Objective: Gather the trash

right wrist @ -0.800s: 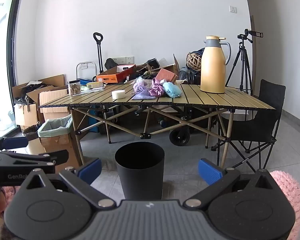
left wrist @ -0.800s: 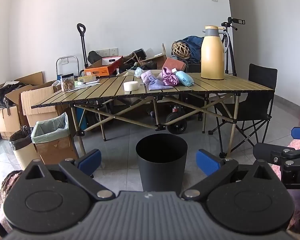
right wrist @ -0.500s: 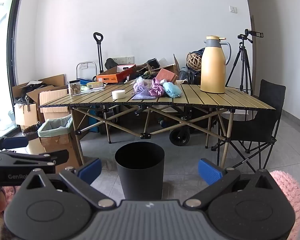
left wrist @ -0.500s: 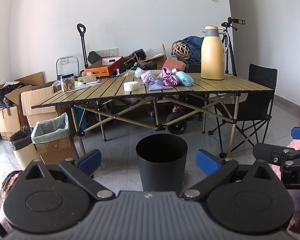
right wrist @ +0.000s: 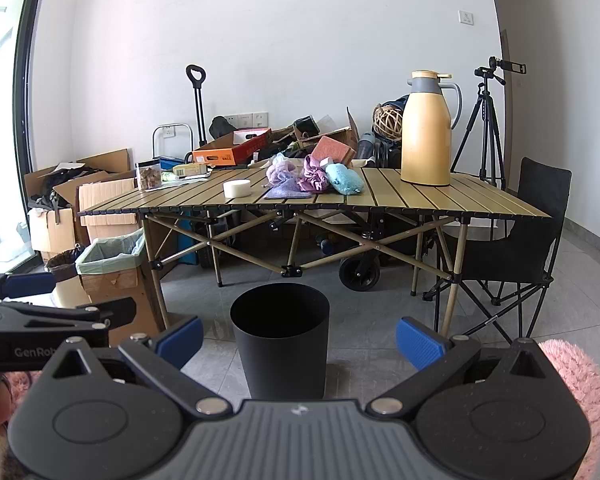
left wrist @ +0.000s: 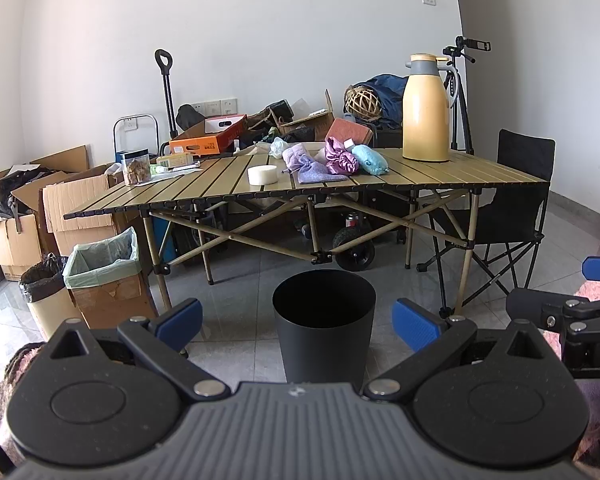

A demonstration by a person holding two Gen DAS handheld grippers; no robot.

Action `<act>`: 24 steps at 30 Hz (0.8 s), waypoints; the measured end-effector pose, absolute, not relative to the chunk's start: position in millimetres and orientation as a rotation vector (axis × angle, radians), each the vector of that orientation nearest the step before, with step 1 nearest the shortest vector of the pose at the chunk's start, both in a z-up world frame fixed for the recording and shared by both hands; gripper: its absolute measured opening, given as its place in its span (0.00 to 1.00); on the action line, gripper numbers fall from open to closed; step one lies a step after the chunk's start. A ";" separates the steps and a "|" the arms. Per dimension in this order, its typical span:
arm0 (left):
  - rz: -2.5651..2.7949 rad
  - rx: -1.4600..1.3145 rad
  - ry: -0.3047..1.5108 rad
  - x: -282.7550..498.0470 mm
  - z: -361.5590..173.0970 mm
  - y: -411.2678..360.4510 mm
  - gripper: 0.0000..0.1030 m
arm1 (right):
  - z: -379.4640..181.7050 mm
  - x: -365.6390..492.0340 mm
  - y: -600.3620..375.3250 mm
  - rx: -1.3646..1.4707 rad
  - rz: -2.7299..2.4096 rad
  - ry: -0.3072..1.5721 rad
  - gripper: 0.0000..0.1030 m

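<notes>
Beyond the near black bin [left wrist: 324, 320], scraps [left wrist: 320, 162] litter the far desk [left wrist: 460, 178]; both grippers [left wrist: 296, 320] [right wrist: 298, 338] gape empty, so reaching comes next.

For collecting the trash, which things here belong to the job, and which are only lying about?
Likely for the job:
black bin
crumpled plastic
left gripper, open
right gripper, open

Likely just lying about:
yellow thermos
tape roll
folding chair
tripod
</notes>
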State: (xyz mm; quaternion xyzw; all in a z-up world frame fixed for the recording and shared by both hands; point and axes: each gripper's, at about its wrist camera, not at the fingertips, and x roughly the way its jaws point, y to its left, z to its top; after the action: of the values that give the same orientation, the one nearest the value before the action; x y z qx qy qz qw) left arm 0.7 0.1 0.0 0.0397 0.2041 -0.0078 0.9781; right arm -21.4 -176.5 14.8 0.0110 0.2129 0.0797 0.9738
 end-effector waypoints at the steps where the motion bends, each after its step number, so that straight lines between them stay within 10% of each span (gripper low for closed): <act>1: -0.015 0.080 0.411 0.8 0.0 0.1 1.00 | 15.0 -21.6 -176.4 0.022 0.160 0.429 1.00; 24: -0.015 0.081 0.406 0.2 0.0 -0.1 1.00 | 17.1 -19.9 -177.4 0.026 0.161 0.432 1.00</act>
State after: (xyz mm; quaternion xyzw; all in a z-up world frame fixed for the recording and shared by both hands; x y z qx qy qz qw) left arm 0.2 -0.1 0.0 0.0402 0.2017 -0.0075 0.9786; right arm -19.9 -177.4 17.1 0.0128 0.2142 0.0797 0.9734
